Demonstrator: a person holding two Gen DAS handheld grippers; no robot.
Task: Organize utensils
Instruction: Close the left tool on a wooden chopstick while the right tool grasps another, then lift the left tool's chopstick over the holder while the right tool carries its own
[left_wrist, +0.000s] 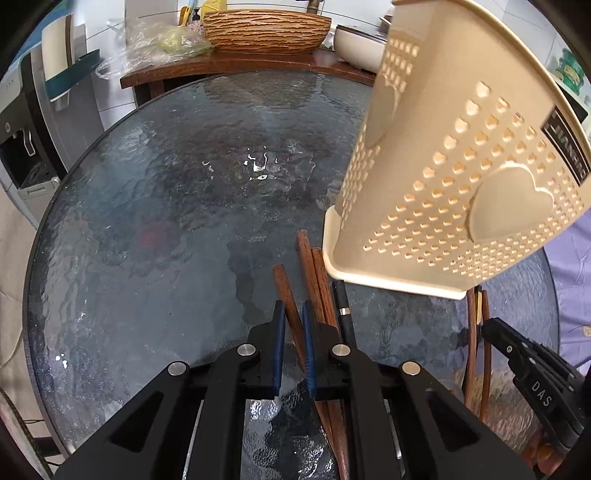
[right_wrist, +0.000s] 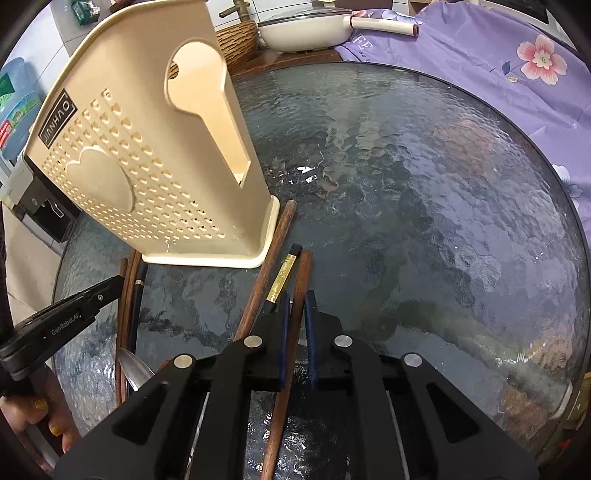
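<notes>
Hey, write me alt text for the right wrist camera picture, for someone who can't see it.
The right gripper is shut on a brown wooden chopstick lying on a round textured glass table. Beside it lie another brown chopstick and a black one with gold trim, next to a beige perforated utensil holder. The left gripper shows at the left edge.

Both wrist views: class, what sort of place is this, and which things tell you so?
Probably a home kitchen or dining corner: a round glass table, a lidded white pan beside a woven basket on a wooden counter, and a perforated utensil holder.
</notes>
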